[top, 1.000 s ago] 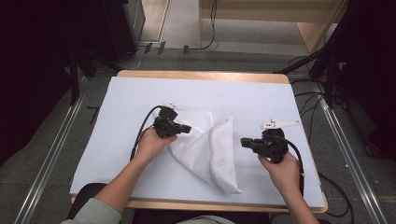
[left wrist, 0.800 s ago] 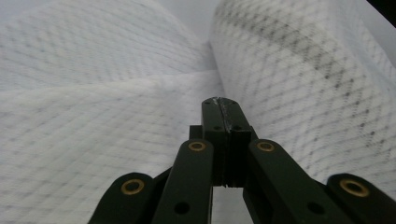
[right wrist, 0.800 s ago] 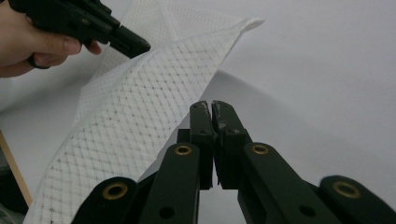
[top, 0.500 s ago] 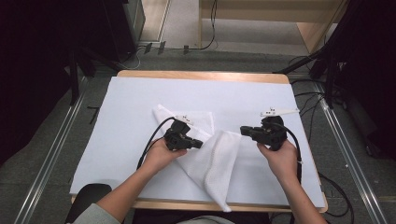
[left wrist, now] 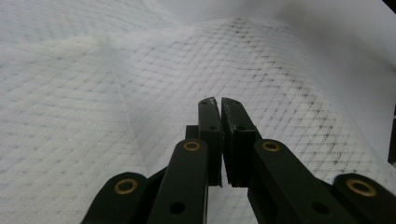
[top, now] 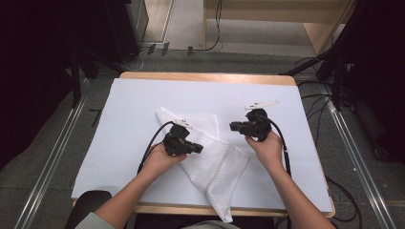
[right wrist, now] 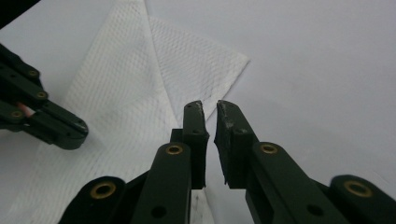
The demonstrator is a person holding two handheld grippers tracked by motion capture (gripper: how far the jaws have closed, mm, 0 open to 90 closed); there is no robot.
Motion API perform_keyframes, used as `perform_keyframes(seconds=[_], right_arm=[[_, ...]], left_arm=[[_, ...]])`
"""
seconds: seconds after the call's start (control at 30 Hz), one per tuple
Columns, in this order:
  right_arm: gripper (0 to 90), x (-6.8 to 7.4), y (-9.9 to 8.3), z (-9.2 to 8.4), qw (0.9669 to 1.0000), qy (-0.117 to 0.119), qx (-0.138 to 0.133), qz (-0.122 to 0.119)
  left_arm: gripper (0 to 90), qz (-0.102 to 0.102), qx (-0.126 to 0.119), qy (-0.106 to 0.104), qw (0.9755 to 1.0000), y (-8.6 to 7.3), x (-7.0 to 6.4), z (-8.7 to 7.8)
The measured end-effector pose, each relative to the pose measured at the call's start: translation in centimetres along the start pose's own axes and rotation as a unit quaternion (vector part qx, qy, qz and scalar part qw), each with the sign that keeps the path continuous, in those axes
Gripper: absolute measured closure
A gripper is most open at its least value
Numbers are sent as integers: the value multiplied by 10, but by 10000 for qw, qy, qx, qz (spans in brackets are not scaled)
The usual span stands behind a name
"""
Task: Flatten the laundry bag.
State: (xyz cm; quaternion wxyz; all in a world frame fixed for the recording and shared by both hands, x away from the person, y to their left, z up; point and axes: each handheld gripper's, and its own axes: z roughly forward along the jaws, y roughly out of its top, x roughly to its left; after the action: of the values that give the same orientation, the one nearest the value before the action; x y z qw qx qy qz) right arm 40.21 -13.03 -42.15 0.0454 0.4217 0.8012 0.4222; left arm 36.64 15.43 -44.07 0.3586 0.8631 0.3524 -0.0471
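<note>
My right gripper view shows the right gripper (right wrist: 210, 108) empty, fingers just opening slightly, beside the cloth (right wrist: 121, 93), while the left gripper (left wrist: 220, 103), fingers near-closed and empty, hovers over it.

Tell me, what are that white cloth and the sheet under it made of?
The white cloth looks like soft woven fabric, matt, with a waffle-like grid texture and creased folds. The table cover seems smooth, plain, faintly bluish-white, perhaps paper or plastic; over a wooden-looking table edge.

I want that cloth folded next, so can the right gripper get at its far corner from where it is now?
Probably yes. The right gripper hangs just beside the cloth, jaws slightly parted with nothing between them. The far corner lies flat on bare table ahead of it. The left gripper sits over the cloth's middle, off to the side.
</note>
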Motion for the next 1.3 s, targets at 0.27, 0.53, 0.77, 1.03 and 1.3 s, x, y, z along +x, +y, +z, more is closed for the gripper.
perform_keyframes(seconds=[0.27,0.53,0.77,1.03,1.3], right_arm=[[775,-10,11,50,9999,-28,152,64],[662,-9,13,84,9986,-195,486,-48],[676,-3,14,91,9992,-173,364,-82],[830,7,14,95,9965,-559,387,-484],[900,-1,17,92,9978,-402,461,-243]], left_arm=[[831,-39,-61,242,9997,-4,6,-13],[802,-183,-204,351,9990,-9,14,-26],[789,-340,-336,427,9979,-14,20,-36],[763,-436,-379,443,9973,-16,25,-40],[703,-416,-406,522,9969,-17,28,-42]])
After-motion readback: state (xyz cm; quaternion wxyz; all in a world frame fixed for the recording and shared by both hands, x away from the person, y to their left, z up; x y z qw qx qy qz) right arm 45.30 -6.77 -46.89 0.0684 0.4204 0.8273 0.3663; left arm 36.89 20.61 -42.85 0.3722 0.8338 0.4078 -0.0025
